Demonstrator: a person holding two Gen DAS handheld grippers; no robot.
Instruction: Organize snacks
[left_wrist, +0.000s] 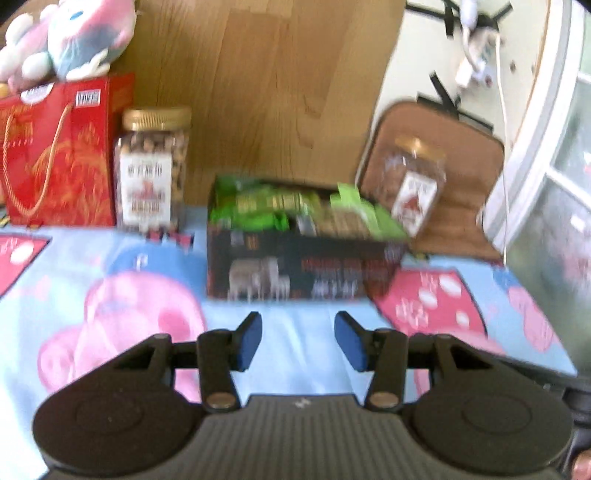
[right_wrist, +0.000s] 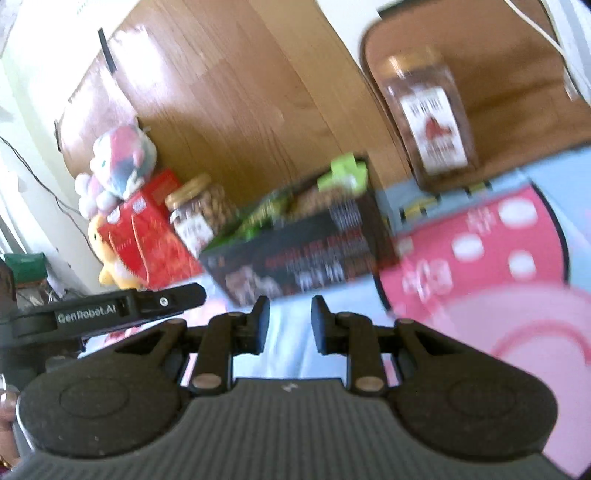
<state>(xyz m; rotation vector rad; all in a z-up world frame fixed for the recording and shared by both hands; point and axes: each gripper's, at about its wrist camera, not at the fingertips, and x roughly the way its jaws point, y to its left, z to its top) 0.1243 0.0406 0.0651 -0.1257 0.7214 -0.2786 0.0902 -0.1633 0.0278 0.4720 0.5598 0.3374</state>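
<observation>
"GenRobot.AI" on left tongs (right_wrist: 110, 314)

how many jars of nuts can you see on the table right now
2. One jar stands at the back left, beside the red gift box. The other jar is at the back right, behind the black snack box. That box could hide more.

Table (left_wrist: 295, 332) covered by a light blue cartoon cloth with pink figures. Directly on it: black box (left_wrist: 295, 269) of green snack packs at centre, 2 nut jars (left_wrist: 153, 170) (left_wrist: 415, 184) flanking it, red gift box (left_wrist: 59, 155) far left.
</observation>
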